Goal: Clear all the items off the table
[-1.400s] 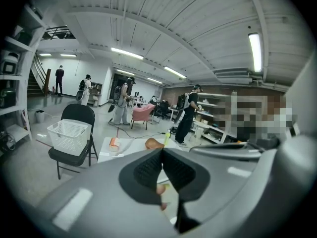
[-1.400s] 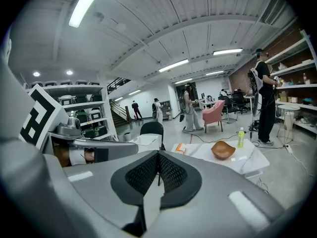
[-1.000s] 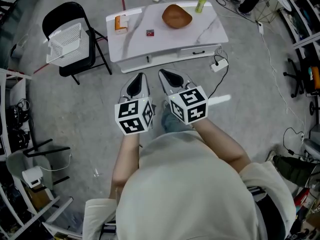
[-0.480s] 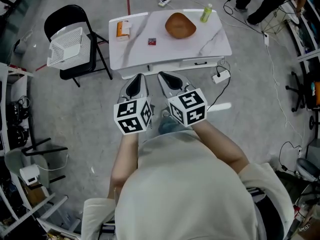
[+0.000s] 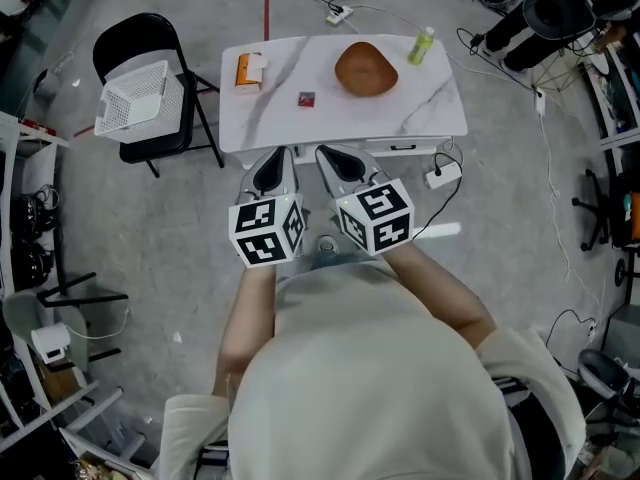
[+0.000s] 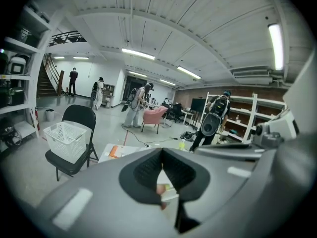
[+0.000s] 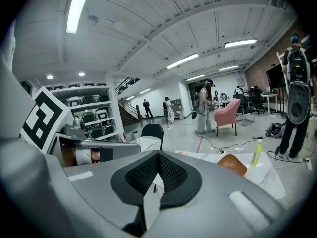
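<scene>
On the far left a white basket [image 5: 132,96] is seen resting on a black chair [image 5: 150,38], beside the table [image 5: 425,103]. Four items are left on the tabletop.

- **Orange box:** At the left end an orange box [image 5: 247,70] lies flat. It is judged light and stiff, and best pinched across its short sides.
- **Small red piece:** Nearer the middle a small red piece [image 5: 306,98] is found, too small to be identified. A careful pinch from above would be called for.
- **Brown bowl:** To its right a brown bowl [image 5: 365,69] is set. It is judged hard, smooth and perhaps breakable, so the rim is where it should be gripped.
- **Green bottle:** At the far right corner a green bottle [image 5: 422,45] stands upright. It is likely light and slippery, and is to be taken round the body.

The left gripper [image 5: 275,163] and the right gripper [image 5: 338,158] are held just short of the table's near edge. Both have their jaws pressed together and nothing is held between them.
</scene>
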Motion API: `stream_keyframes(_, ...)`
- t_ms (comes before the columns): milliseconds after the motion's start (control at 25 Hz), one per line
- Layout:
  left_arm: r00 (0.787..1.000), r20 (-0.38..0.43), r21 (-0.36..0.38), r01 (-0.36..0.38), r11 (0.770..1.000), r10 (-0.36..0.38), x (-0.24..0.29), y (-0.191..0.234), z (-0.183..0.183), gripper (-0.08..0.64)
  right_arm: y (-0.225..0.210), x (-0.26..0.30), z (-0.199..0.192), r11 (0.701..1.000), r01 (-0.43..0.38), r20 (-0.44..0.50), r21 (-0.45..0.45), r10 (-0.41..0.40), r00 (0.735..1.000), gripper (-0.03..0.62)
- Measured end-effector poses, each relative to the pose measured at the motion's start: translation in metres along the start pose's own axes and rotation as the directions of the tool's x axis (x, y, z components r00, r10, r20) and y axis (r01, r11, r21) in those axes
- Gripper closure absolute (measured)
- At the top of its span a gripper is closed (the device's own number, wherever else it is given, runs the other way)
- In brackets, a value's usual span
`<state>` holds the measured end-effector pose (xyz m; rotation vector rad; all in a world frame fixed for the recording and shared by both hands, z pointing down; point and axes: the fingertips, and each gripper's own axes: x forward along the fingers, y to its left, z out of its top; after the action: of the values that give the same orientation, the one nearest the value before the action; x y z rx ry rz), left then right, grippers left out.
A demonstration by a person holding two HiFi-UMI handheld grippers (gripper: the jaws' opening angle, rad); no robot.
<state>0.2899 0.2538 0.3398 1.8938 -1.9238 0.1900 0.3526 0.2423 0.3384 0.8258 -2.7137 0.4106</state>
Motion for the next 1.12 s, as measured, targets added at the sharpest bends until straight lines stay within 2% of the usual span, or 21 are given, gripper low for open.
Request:
stream_keyframes(440,0.999,-0.006,-0.002,-0.038,0.999,0.038,0.024,0.005,0.005,0.551,-0.021,0.017,0.006,1.0,-0.022,-0.008,-0.01,0.022,1.0,0.592)
stream_keyframes(880,0.999,-0.005,-0.024,-0.048,0.999,0.048,0.038,0.025,0.008,0.551,-0.033,0.034,0.002,1.0,0.006,-0.034,-0.001,-0.006,0.999,0.592)
stream_keyframes(1120,0.999,-0.013,-0.009,-0.037,0.999,0.037,0.06,0.039,0.015,0.551,-0.046,0.057,0.011,1.0,0.026,-0.038,-0.004,-0.027,0.999,0.592)
